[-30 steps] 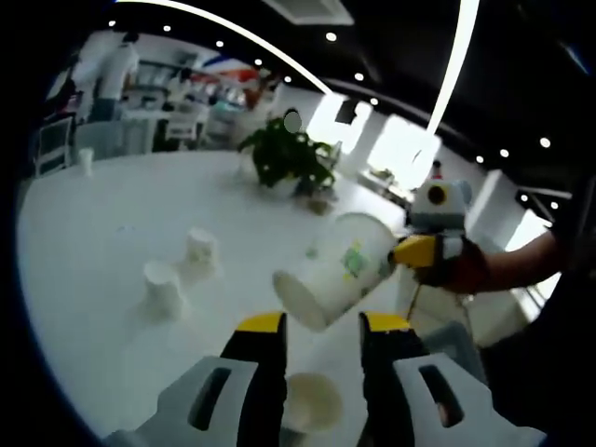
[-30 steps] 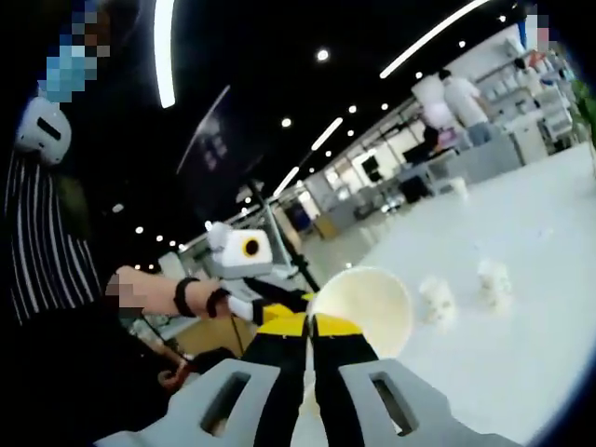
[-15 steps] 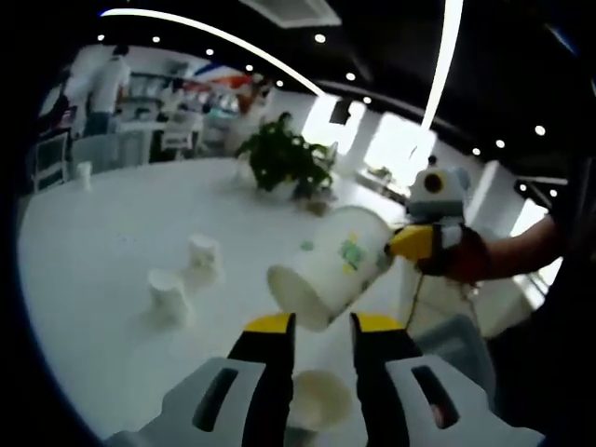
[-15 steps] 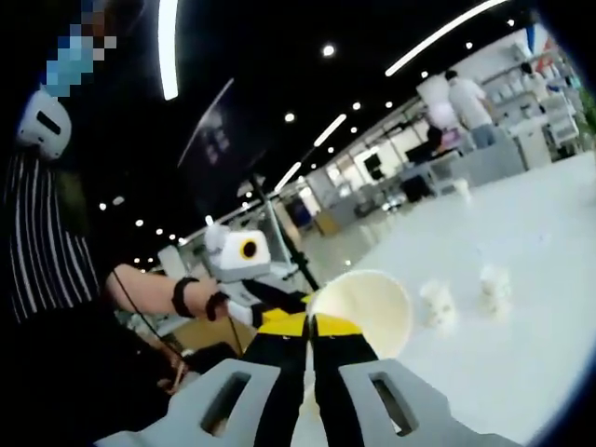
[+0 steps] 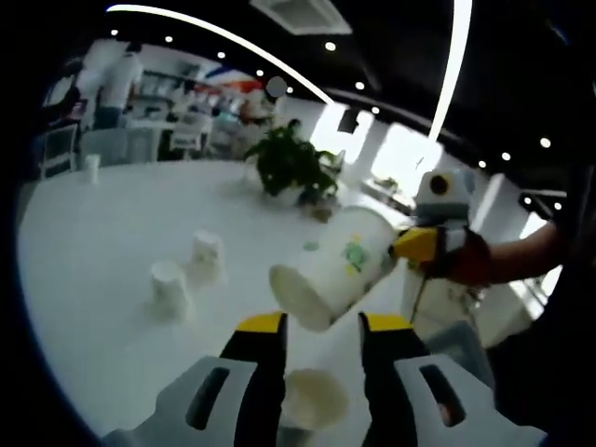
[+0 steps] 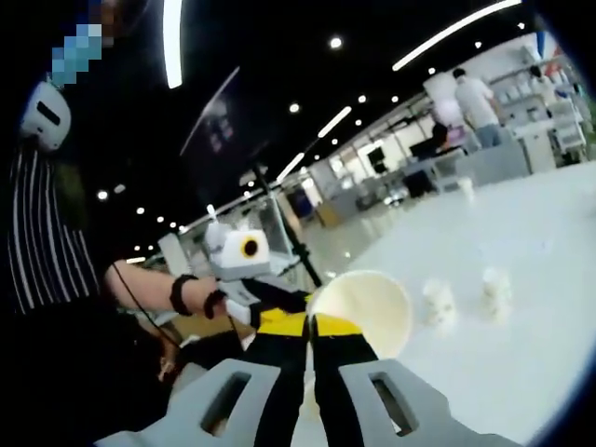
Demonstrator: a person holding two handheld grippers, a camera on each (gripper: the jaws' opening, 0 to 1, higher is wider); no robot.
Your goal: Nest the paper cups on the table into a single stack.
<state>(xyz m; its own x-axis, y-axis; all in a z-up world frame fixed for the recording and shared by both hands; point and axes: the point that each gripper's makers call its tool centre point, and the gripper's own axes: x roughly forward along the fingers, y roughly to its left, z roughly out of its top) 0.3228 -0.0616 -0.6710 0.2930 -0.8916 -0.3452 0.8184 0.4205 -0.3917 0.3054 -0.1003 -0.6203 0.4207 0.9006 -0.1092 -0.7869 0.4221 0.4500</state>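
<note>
My right gripper (image 6: pixel 308 326) is shut on the rim of a white paper cup (image 6: pixel 365 312) whose open mouth faces the camera. In the left gripper view that cup (image 5: pixel 331 270) hangs tilted in the air, mouth down-left, just above my left gripper (image 5: pixel 321 326), with the right gripper (image 5: pixel 417 246) on its far end. The left jaws stand open with nothing between the tips. Through their gap I see an upright cup (image 5: pixel 312 399) on the table (image 5: pixel 84 242). Two upside-down cups (image 5: pixel 169 289) (image 5: pixel 207 256) stand on the left. The right gripper view shows them as small cups (image 6: pixel 436 300) (image 6: pixel 495 289).
A potted plant (image 5: pixel 293 168) stands at the far side of the white table, and a lone cup (image 5: pixel 91 168) near its far left edge. A person's hand holds the left gripper (image 6: pixel 247 293) at the table's near edge. People and furniture fill the room behind.
The left jaws have opened slightly wider than half a second ago. Both views drifted a little. The held cup stays about where it was, above the left jaws.
</note>
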